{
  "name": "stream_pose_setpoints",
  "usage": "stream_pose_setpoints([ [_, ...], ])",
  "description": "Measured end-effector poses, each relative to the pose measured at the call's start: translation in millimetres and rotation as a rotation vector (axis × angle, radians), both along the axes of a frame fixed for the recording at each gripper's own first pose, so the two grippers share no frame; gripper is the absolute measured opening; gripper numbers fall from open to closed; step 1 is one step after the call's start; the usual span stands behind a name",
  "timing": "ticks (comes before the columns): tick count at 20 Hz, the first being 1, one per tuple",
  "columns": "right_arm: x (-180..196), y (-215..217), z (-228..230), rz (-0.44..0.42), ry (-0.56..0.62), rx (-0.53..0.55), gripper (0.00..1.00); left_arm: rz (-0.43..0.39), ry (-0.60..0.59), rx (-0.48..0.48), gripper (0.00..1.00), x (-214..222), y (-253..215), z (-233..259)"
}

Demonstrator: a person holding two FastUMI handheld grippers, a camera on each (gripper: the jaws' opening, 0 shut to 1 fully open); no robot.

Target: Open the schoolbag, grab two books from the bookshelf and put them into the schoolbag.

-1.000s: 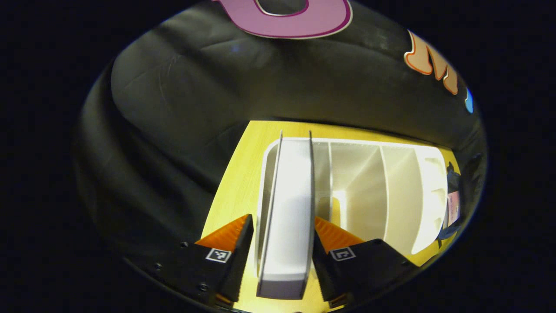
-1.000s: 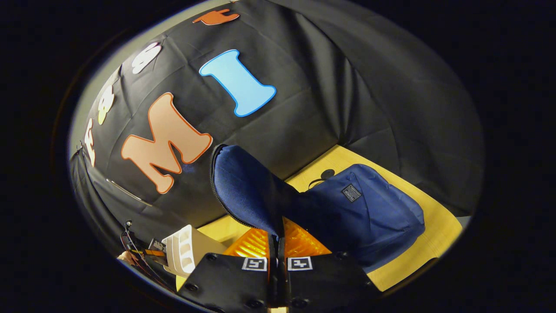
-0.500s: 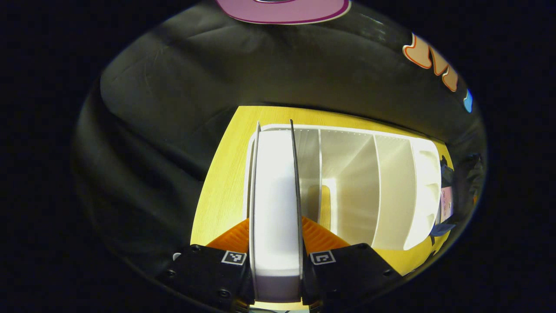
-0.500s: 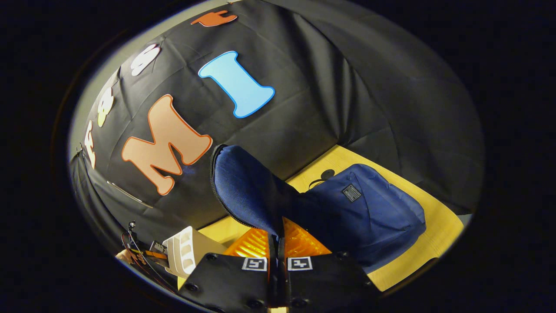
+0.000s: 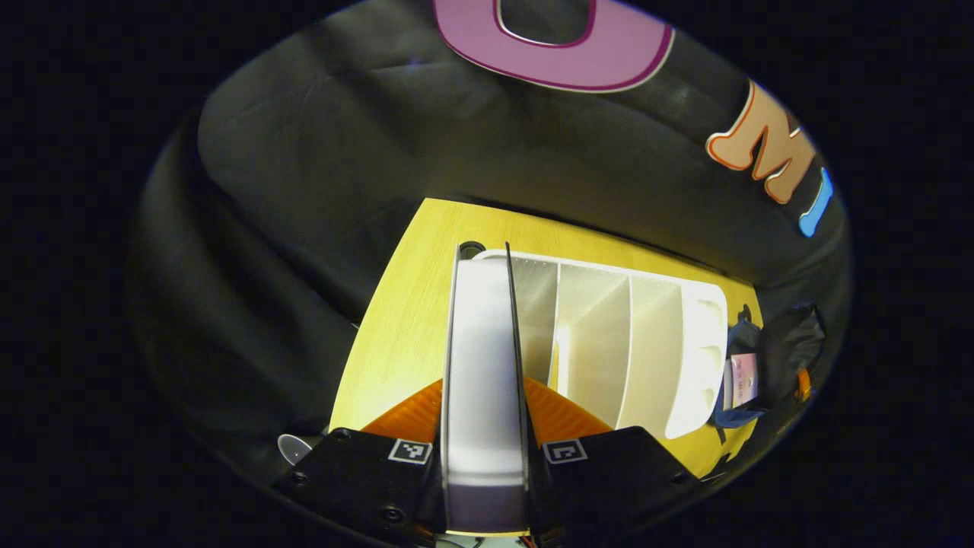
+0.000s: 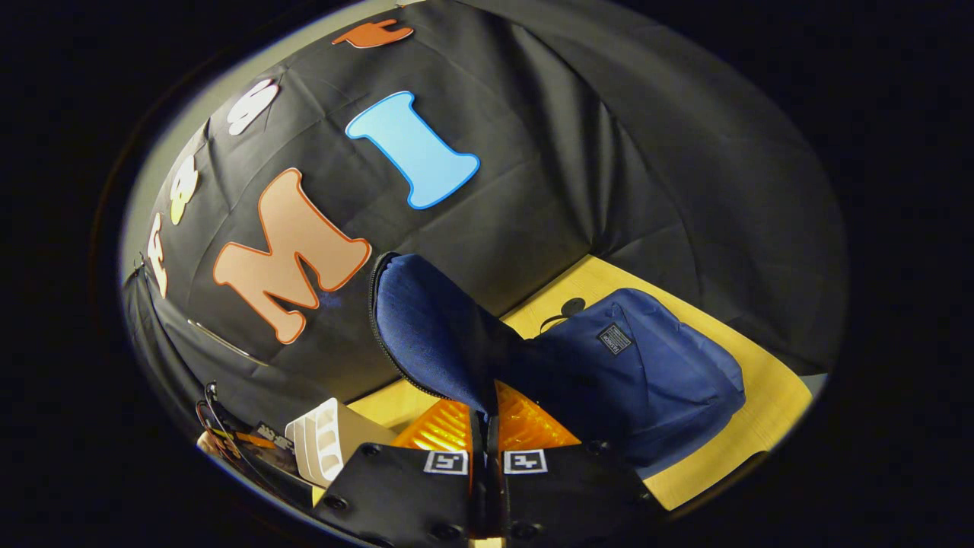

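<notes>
Here the left gripper [image 5: 485, 457] clamps a book [image 5: 484, 358], the right gripper [image 6: 485, 457] the schoolbag's flap [image 6: 426, 335].

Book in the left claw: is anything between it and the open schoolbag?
The white plastic bookshelf lies between them: the thick white-paged book, clamped in the left claw, stands at its near end, and the navy fabric schoolbag sits past its far end. The right claw pinches the bag's flap up.
</notes>
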State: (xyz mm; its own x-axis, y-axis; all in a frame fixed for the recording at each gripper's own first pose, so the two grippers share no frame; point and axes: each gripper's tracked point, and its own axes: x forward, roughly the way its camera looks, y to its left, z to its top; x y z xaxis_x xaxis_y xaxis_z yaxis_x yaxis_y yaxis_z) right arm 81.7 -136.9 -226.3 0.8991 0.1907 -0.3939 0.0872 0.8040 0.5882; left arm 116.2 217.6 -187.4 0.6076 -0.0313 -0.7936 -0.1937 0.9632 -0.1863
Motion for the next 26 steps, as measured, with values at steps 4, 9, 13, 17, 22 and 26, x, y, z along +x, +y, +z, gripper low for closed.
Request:
stream_pose_setpoints([
  [4,0.2,0.2,-0.3,0.002,0.001,0.0,0.05,0.026,-0.026,-0.049,0.38,-1.7,5.5,11.2],
  [9,-1.6,0.6,-0.9,0.003,0.004,0.001,0.05,0.048,-0.061,-0.093,0.37,0.5,11.6,27.0],
  [13,-2.1,-0.8,1.2,0.0,0.006,-0.001,0.04,0.075,-0.132,-0.198,0.37,3.0,17.2,60.1],
  [17,-2.3,-1.7,1.5,-0.004,0.009,-0.004,0.03,0.127,-0.274,-0.449,0.37,0.1,19.9,112.5],
  [22,-2.6,-0.8,1.1,-0.007,0.015,-0.012,0.03,0.15,-0.367,-0.723,0.37,-13.7,-5.1,151.0],
  [26,-1.8,-0.5,2.0,-0.012,0.018,-0.015,0.05,0.147,-0.4,-0.853,0.37,-16.8,-32.5,156.4],
])
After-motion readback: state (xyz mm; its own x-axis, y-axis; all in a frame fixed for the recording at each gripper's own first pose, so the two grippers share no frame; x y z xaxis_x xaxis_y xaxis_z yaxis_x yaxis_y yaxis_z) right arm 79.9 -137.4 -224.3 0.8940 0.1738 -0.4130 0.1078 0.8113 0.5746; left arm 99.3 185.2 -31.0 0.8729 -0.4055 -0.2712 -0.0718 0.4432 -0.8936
